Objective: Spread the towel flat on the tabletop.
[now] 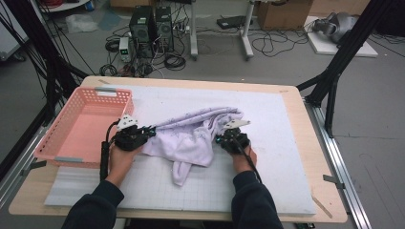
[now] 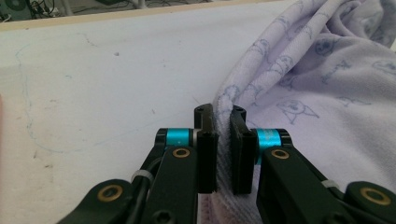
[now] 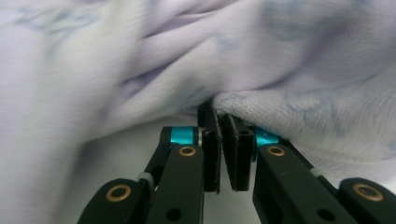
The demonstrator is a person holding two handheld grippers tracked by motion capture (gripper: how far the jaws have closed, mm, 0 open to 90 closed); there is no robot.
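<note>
Both the left gripper (image 2: 219, 122) and right gripper (image 3: 222, 122) are clamped on the lilac printed garment's (image 1: 191, 136) edges, so spreading it flat likely comes next.

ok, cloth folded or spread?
Neither: the cloth lies bunched and creased on the mat, one end trailing toward the person. Left gripper and right gripper each pinch an edge.

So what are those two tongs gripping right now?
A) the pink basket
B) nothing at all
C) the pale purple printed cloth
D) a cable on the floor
C: both the left tongs and the right tongs are pinched shut on edges of the pale purple cloth, which lies beside the pink basket.
</note>
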